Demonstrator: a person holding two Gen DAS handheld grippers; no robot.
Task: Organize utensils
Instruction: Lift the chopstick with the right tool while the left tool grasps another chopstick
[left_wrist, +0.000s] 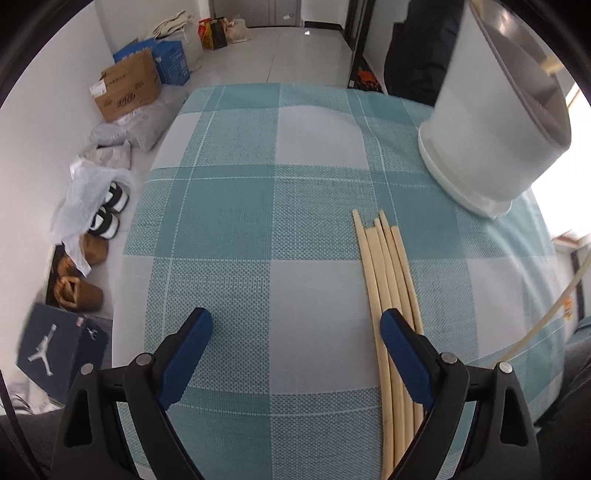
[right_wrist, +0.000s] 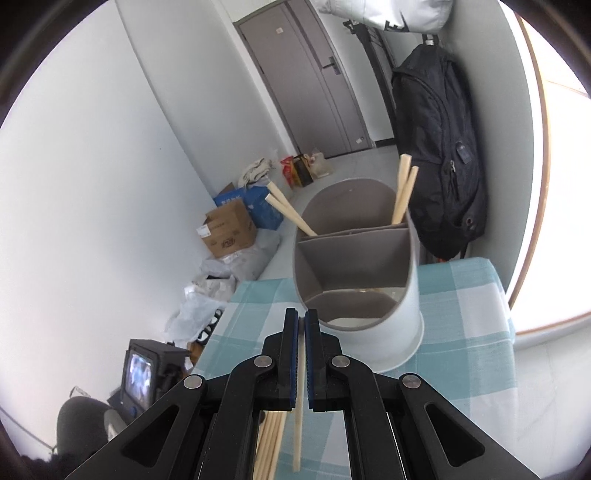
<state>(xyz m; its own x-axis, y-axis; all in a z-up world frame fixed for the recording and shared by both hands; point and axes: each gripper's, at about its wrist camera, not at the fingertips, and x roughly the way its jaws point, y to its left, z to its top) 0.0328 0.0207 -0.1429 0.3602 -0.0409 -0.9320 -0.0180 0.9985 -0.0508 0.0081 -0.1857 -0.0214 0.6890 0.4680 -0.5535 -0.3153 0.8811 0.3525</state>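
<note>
Left wrist view looks steeply down on the checked-cloth surface (left_wrist: 229, 221). The left gripper (left_wrist: 295, 328) has its blue fingers (left_wrist: 184, 354) spread wide with nothing between them but bare cloth. A bundle of loose chopsticks (left_wrist: 384, 273) lies flat just beside the right-hand finger and runs under it toward the near edge. From the bundle across to the left edge the cloth is open; past that edge the floor is crowded with cardboard boxes (left_wrist: 127, 88), bags and shoes. The white utensil holder (left_wrist: 491, 129) stands near the far right corner, apart from the chopstick tips.

Right wrist view alone shows the right gripper (right_wrist: 301, 325), its fingers clamped on a single chopstick (right_wrist: 298, 424) that hangs down over the loose bundle. It also shows inside the holder (right_wrist: 410, 306): grey dividers, with four chopsticks (right_wrist: 402, 192) leaning in the far compartment and the nearer ones unoccupied. A black backpack (right_wrist: 439, 147) hangs beyond the far edge, close behind the holder.
</note>
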